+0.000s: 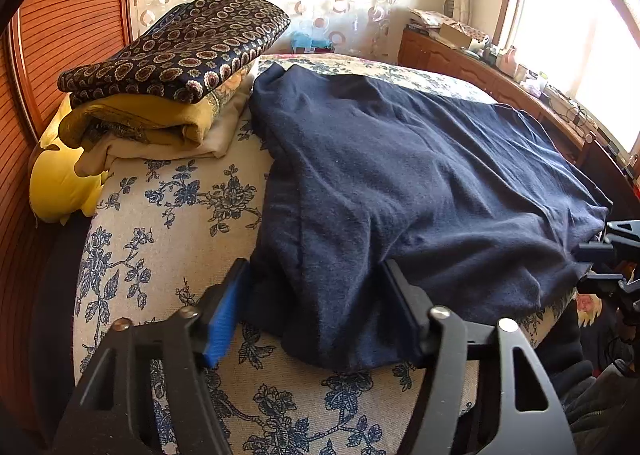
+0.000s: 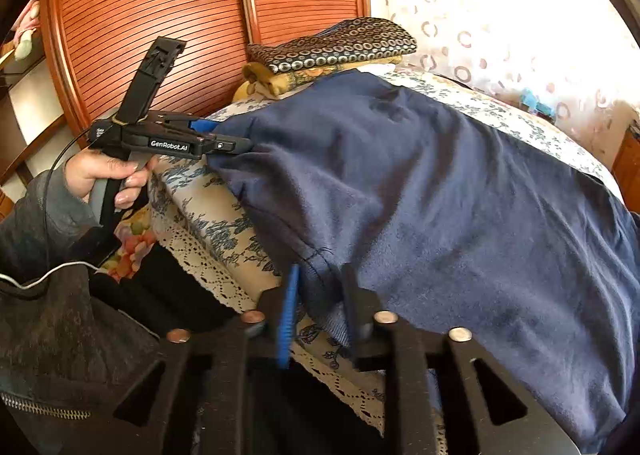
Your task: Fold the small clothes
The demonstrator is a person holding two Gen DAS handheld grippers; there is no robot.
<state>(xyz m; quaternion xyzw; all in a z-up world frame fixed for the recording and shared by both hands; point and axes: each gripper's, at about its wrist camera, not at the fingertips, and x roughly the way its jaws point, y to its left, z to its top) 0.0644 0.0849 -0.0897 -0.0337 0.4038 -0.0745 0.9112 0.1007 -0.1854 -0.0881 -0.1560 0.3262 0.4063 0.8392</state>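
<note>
Along the near edge of the bed point(image 1: 168, 215), left wrist view: navy garment point(image 1: 420, 175) spread flat; folded stack point(image 1: 172, 67) at the far left corner. Left gripper point(image 1: 320, 303), fingers point(image 1: 224, 311) wide apart, straddling the garment's near corner, not yet pinched.

Right wrist view: right gripper point(image 2: 320, 303), fingers point(image 2: 290, 311) narrowed around the other near hem; whether they truly clamp it, I cannot tell. Step, as I judge: taking both near corners. Next: close, lift together, carry toward the far edge.
</note>
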